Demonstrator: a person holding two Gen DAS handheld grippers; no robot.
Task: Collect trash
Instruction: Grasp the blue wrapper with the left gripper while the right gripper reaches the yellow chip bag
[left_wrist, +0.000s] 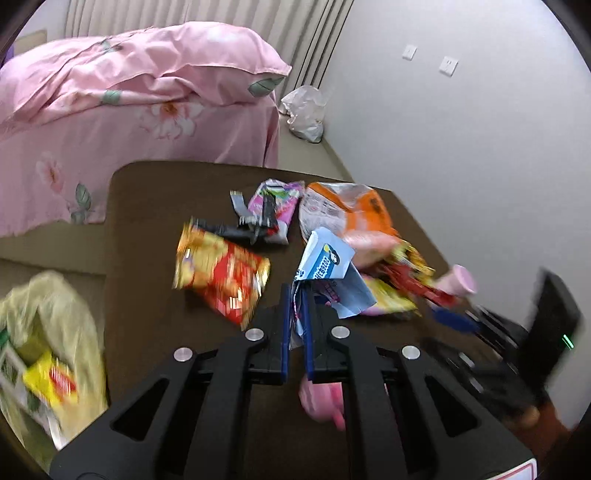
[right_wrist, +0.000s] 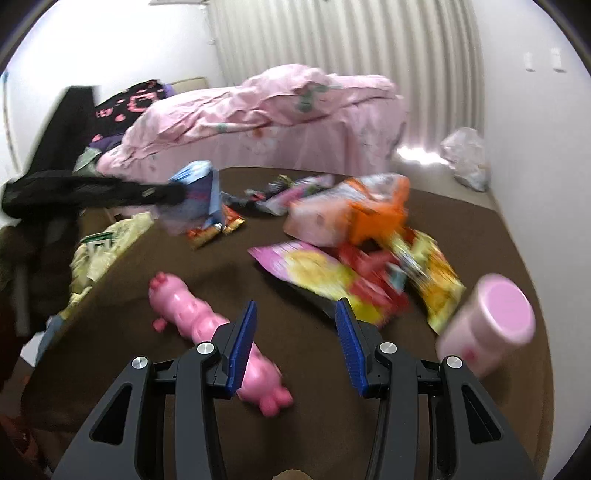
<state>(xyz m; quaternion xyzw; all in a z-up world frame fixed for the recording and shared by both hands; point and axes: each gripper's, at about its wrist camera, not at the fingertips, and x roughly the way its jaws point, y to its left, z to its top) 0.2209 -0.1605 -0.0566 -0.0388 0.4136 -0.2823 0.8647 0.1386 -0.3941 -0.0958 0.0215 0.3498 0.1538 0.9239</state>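
Blue wrapper (left_wrist: 325, 258) pinched in left tool (left_wrist: 296, 295), snack packets (left_wrist: 218, 280) around (blurred)

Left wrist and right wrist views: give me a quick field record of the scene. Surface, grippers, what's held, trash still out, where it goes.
surface: brown table
left gripper: shut on light blue wrapper, lifted off the table
right gripper: open, nothing between its pads
right gripper neighbours: pink pig toy at its left pad, pink cup on its side to the right
trash still out: red-gold snack bag, orange bag, yellow-pink bag
collection point: yellowish trash bag off the table's left edge, wrappers inside
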